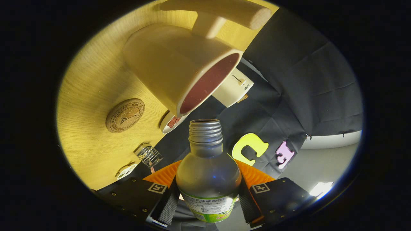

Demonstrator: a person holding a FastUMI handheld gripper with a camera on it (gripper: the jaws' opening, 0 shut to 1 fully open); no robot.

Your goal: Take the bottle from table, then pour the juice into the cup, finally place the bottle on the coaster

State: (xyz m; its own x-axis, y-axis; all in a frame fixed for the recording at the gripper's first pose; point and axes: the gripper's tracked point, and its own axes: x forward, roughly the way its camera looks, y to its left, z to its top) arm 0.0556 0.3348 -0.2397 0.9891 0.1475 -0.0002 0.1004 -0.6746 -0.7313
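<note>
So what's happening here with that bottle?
A person's handheld gripper has both fingers pressed on a capless bottle, tilted so its open mouth points at the cream cup just ahead. No juice can be seen flowing. The round cork coaster, where the bottle goes afterwards, sits bare on the wooden table beside the cup.

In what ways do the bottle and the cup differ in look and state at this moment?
The bottle is grey, narrow-necked and bears a label; the cup is cream, wide-mouthed, with a handle. The bottle is clamped between the gripper fingers; the cup stands free on the wooden table. The bottle's threaded mouth is small and uncapped; the cup's opening is broad, its inside reddish. Both are open, their mouths close together.
</note>
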